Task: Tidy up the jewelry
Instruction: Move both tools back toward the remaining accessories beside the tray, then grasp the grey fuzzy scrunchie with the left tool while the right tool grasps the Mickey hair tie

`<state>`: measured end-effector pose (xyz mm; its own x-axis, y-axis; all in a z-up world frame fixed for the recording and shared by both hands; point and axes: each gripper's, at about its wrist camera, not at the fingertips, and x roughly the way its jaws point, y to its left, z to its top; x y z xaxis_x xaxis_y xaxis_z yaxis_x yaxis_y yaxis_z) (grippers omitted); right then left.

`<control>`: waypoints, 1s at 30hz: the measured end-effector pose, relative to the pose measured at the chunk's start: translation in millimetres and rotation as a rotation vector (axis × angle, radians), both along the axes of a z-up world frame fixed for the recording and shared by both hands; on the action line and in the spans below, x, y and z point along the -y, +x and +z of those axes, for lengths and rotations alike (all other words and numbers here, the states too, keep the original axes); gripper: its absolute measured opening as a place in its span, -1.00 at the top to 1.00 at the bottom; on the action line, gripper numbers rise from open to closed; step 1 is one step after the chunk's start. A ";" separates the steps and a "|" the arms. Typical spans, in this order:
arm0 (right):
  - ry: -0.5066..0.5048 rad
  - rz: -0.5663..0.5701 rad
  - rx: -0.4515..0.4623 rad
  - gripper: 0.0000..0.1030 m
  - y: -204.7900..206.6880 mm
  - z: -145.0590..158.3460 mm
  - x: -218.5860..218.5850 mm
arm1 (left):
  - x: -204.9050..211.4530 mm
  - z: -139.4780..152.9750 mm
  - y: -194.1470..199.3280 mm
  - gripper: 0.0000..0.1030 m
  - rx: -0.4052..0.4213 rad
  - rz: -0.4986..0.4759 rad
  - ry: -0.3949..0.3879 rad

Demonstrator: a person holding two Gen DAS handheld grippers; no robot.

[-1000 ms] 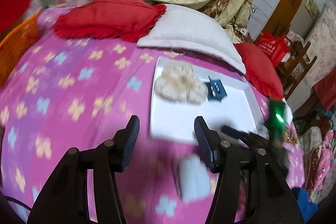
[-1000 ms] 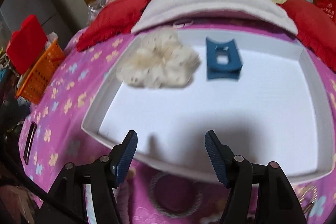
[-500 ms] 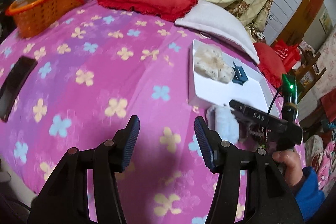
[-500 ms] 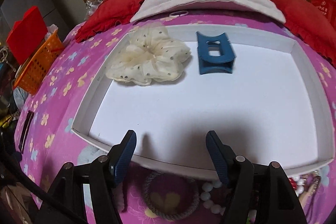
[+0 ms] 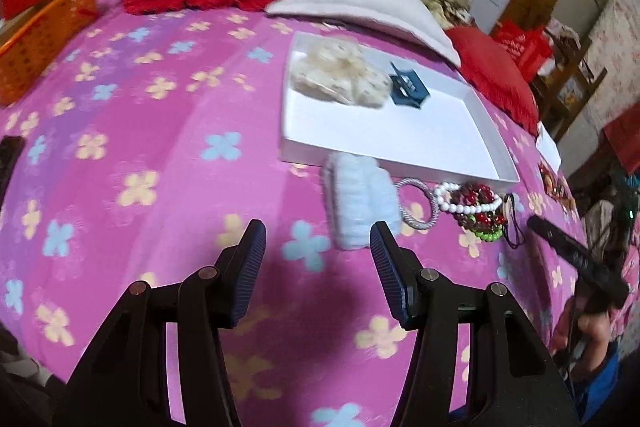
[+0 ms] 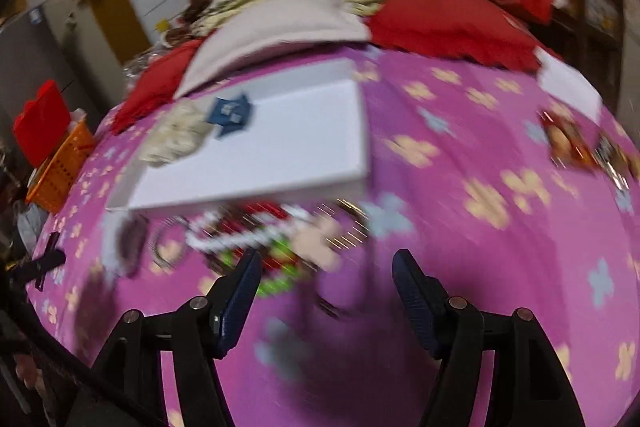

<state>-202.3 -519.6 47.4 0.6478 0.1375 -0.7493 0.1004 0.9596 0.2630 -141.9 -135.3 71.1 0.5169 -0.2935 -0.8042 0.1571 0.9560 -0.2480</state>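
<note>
White shallow tray (image 5: 472,163) on the pink flowered bedspread (image 5: 152,131), rim low all round. Inside, at the far end: cream ruffled scrunchie (image 5: 340,77), and touching its right side a dark blue claw clip (image 5: 408,89). Outside, along the tray's near edge, 1 row: pale blue fuzzy scrunchie (image 5: 362,201) touching the rim, then a silver hair tie (image 5: 416,203) lying flat, then a white bead bracelet (image 5: 468,197) over a heap of red and green beads (image 5: 480,217). Same heap blurred in the right wrist view.
</note>
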 end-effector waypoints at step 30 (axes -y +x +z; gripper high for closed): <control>0.046 0.115 0.014 0.39 44.2 -21.7 -27.4 | 61.8 -52.5 52.1 0.13 -0.074 -0.141 0.018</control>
